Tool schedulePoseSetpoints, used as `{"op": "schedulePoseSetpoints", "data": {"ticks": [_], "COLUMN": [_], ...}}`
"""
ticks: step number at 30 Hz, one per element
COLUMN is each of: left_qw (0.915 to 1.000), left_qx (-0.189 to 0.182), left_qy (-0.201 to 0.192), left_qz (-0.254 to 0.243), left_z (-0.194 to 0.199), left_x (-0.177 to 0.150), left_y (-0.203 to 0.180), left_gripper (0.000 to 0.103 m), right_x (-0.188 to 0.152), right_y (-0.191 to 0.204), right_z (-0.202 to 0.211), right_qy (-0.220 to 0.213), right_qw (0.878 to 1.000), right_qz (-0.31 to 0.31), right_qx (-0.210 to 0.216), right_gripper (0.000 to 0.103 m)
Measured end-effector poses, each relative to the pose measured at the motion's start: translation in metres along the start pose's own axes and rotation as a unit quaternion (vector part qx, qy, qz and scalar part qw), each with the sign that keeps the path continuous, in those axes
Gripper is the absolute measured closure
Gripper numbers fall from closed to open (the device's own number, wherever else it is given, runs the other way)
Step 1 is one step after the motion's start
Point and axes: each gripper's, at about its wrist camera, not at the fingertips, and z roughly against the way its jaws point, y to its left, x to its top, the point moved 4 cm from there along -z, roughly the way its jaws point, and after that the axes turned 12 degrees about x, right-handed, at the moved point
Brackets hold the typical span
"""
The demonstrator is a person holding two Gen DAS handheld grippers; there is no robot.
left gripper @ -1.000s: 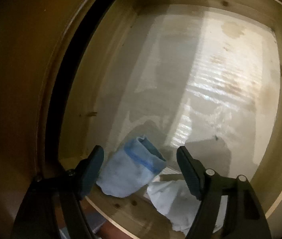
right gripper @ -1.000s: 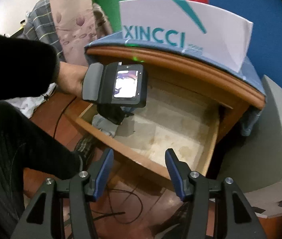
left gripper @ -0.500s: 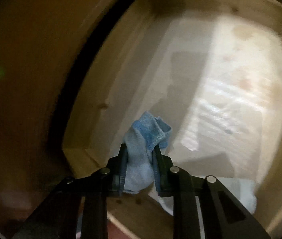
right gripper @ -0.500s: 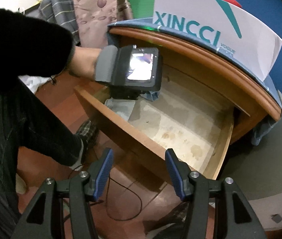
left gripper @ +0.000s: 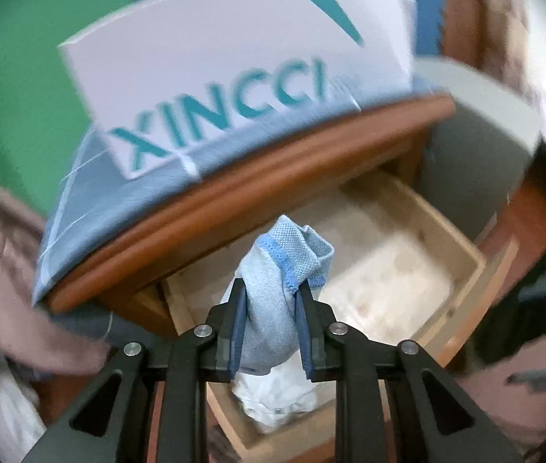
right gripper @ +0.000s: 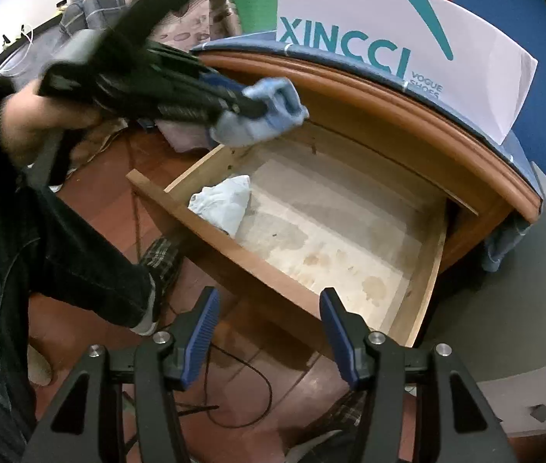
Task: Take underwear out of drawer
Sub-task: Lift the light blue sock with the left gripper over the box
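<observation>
- Left gripper [left gripper: 269,301] clamped on light-blue knit underwear [left gripper: 276,289], bunched, held above the drawer's [right gripper: 234,249] near-left corner.
- Crumpled white cloth [right gripper: 222,202] lies in that corner.
- Right gripper [right gripper: 269,337] jaws apart, empty, before the drawer front.

Light-blue underwear [left gripper: 273,301] with a darker blue stitched edge, bunched up, pinched in the left gripper [left gripper: 269,332], held in the air above the open wooden drawer [right gripper: 423,270]; a crumpled white piece [right gripper: 222,202] lies in the drawer's front-left corner.
</observation>
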Motion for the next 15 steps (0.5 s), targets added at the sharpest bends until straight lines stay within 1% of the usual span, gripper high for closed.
{"op": "schedulePoseSetpoints", "data": {"ticks": [3, 4, 6, 8, 12, 13, 15], "left_qw": [0.9975, 0.9964, 0.9910, 0.9850, 0.9755, 0.9743, 0.9721], "left_qx": [0.013, 0.019, 0.022, 0.022, 0.043, 0.048, 0.071], "left_qy": [-0.010, -0.015, -0.021, -0.028, -0.048, -0.052, -0.065], "left_qz": [0.068, 0.082, 0.130, 0.169, 0.211, 0.214, 0.214], "left_z": [0.019, 0.027, 0.040, 0.056, 0.086, 0.099, 0.112], "left_x": [0.004, 0.003, 0.001, -0.004, 0.011, 0.021, 0.036], "left_y": [0.012, 0.013, 0.025, 0.031, 0.042, 0.045, 0.050], "left_gripper": [0.082, 0.082, 0.082, 0.082, 0.082, 0.082, 0.082], "right_x": [0.000, -0.001, -0.002, -0.003, -0.004, -0.005, -0.005], "right_y": [-0.003, -0.004, -0.005, -0.004, 0.000, 0.002, 0.005], "right_z": [-0.002, -0.003, -0.004, -0.006, -0.008, -0.008, -0.009], "right_qy": [0.002, 0.003, 0.007, 0.013, 0.018, 0.019, 0.022], "right_qw": [1.000, 1.000, 1.000, 1.000, 1.000, 1.000, 0.999], "right_qz": [-0.008, -0.011, -0.012, -0.008, 0.003, 0.007, 0.016], "right_qx": [0.000, 0.001, -0.001, -0.006, -0.012, -0.013, -0.017], "right_gripper": [0.048, 0.048, 0.048, 0.048, 0.048, 0.048, 0.048]}}
